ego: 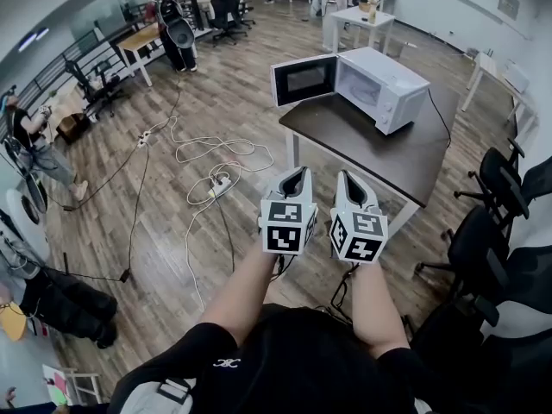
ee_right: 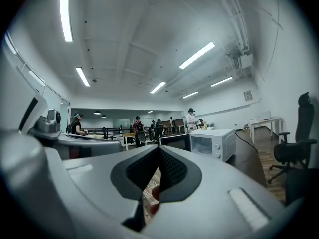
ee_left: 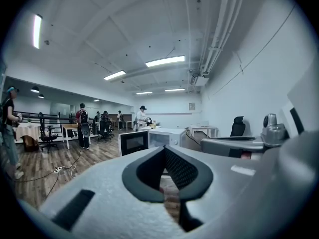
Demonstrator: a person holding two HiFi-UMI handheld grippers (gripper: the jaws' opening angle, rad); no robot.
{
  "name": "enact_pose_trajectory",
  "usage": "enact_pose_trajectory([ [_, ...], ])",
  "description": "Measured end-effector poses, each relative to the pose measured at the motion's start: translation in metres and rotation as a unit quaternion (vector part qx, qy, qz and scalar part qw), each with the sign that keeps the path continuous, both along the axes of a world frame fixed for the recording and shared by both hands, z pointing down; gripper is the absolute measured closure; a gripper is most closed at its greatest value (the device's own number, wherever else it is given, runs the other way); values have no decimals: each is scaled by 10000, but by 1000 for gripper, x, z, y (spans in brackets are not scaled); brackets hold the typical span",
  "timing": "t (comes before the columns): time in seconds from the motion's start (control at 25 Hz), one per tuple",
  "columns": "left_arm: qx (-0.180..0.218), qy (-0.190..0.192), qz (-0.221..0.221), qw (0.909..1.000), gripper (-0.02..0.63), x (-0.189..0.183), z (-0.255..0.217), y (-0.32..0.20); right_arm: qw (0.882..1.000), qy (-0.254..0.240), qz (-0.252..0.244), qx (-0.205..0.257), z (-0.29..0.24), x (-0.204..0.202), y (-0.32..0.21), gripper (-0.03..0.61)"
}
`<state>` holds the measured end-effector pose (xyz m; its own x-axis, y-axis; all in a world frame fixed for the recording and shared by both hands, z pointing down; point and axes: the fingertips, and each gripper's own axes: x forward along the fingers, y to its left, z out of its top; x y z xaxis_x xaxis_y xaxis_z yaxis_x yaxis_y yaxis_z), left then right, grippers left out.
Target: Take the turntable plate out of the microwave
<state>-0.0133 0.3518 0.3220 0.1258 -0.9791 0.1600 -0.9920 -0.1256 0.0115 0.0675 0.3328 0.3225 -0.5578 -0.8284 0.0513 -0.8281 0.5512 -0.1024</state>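
A white microwave [ego: 379, 86] stands on a dark table [ego: 379, 149] ahead, its door [ego: 304, 79] swung open to the left. Its inside is too small to make out, so the turntable plate cannot be seen. My left gripper [ego: 294, 175] and right gripper [ego: 347, 179] are held side by side, short of the table's near edge, both shut and empty. The left gripper view shows the microwave [ee_left: 160, 137] and its open door [ee_left: 132, 142] beyond the shut jaws. In the right gripper view the microwave [ee_right: 213, 143] sits right of the jaw tips.
Cables and a power strip [ego: 218, 185] lie on the wooden floor left of the table. Black office chairs [ego: 492, 231] stand at the right. Several people [ego: 171, 24] stand at desks further back. A white table [ego: 355, 20] stands behind the microwave.
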Motion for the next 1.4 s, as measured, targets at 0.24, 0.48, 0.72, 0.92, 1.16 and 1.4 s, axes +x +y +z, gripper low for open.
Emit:
enact_pose_trajectory([
  [0.24,-50,-1,55,10000,604,16,4,-10,10000,18,27,-54,5,13,-8,574],
  [0.48,-85,53,117,9999,604,23,8,-25,9999,66,53,-104,10,19,-21,574],
  [0.72,-87,57,236,9997,604,27,13,-53,9998,127,139,-109,13,21,-46,574],
  [0.92,-16,36,344,9994,604,26,14,-87,9995,157,245,-80,15,21,-77,574],
  [1.16,-14,87,459,9989,604,20,20,-133,9990,209,380,-58,19,17,-122,574],
  [1.4,-71,114,572,9983,604,9,23,-186,9983,249,524,-71,21,9,-172,574],
])
